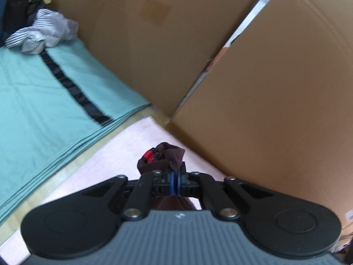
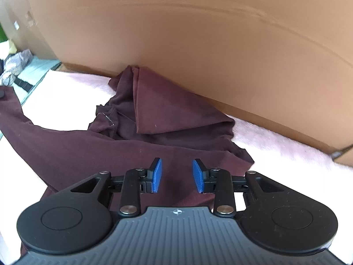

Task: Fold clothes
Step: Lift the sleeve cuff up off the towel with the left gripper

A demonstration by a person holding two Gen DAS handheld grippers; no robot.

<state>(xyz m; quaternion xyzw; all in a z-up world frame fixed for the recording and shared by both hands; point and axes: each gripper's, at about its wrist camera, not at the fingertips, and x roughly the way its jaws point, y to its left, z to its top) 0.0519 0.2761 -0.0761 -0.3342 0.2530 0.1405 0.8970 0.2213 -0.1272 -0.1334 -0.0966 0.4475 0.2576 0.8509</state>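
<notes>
Maroon garment (image 2: 77, 145) pinched in left hand-held gripper (image 1: 175, 182); right hand-held gripper (image 2: 176, 174) parted.

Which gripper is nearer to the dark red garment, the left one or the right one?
Left. The left gripper is shut on a bunch of the dark red garment. The right gripper hovers over it, jaws open, nothing between them.
</notes>
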